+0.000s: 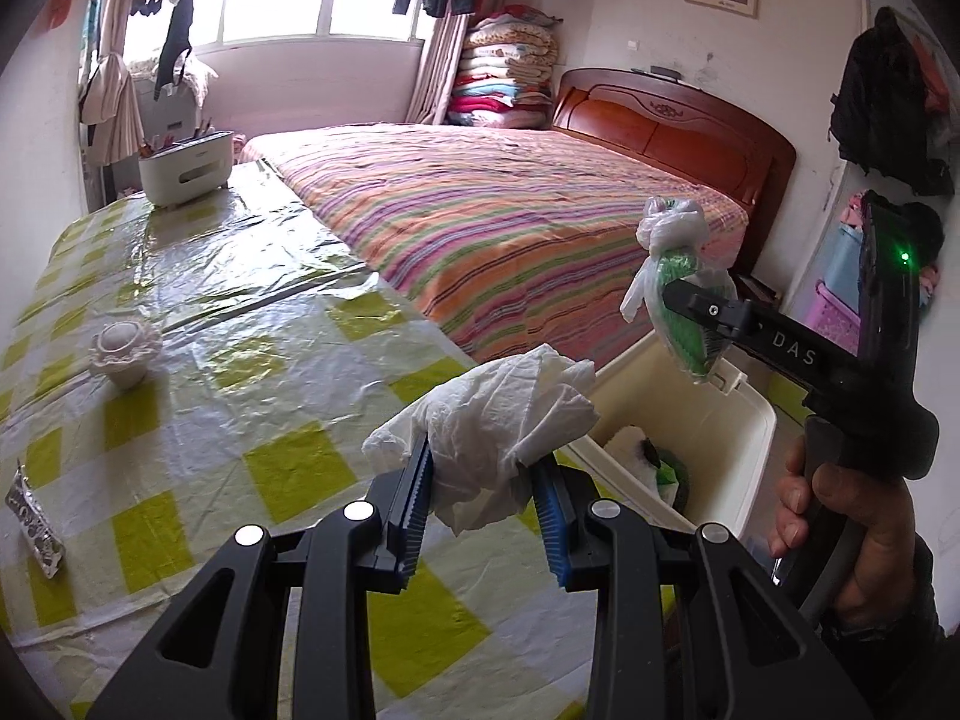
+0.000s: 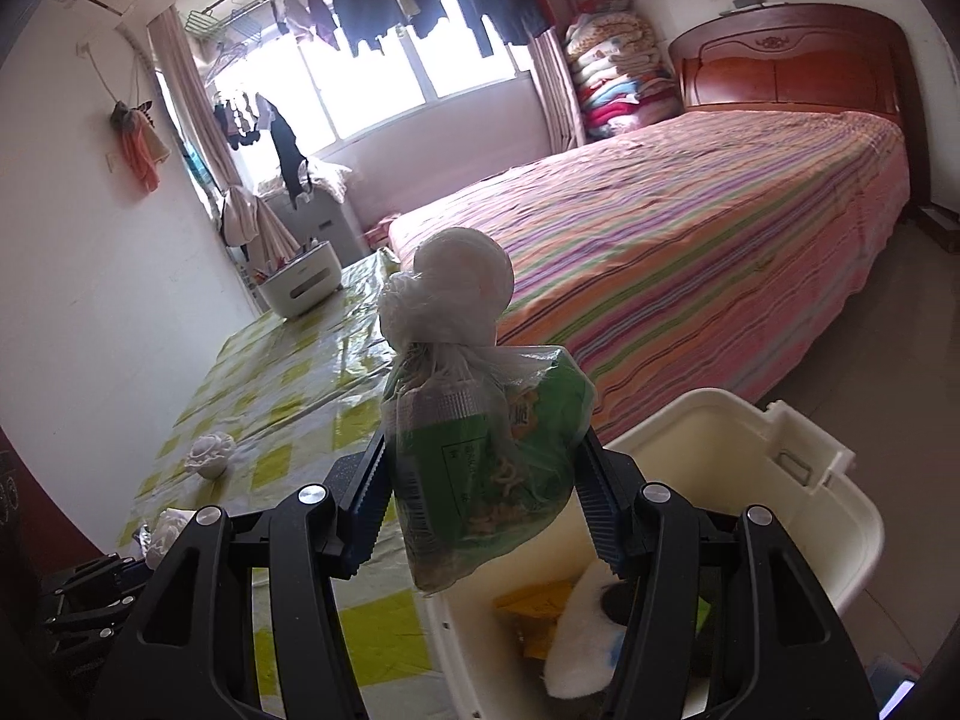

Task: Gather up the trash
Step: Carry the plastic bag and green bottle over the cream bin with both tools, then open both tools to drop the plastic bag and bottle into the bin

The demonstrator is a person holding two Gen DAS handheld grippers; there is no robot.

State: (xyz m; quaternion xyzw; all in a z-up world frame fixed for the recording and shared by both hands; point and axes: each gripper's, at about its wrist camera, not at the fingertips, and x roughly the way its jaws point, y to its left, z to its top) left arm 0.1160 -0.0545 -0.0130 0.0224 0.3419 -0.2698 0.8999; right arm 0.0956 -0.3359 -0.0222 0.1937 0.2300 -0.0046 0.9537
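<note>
Left gripper (image 1: 483, 501) pinches a crumpled tissue (image 1: 492, 420), light and compressible; right gripper (image 2: 480, 504) clamps a knotted snack bag (image 2: 480, 456), soft, slippery, above the bin (image 2: 852, 546) at five o'clock.

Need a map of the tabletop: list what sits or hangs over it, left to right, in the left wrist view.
Foil wrapper → flower-shaped ornament → white caddy → crumpled tissue in the left claw → knotted green bag in the right claw, over the bin.
</note>
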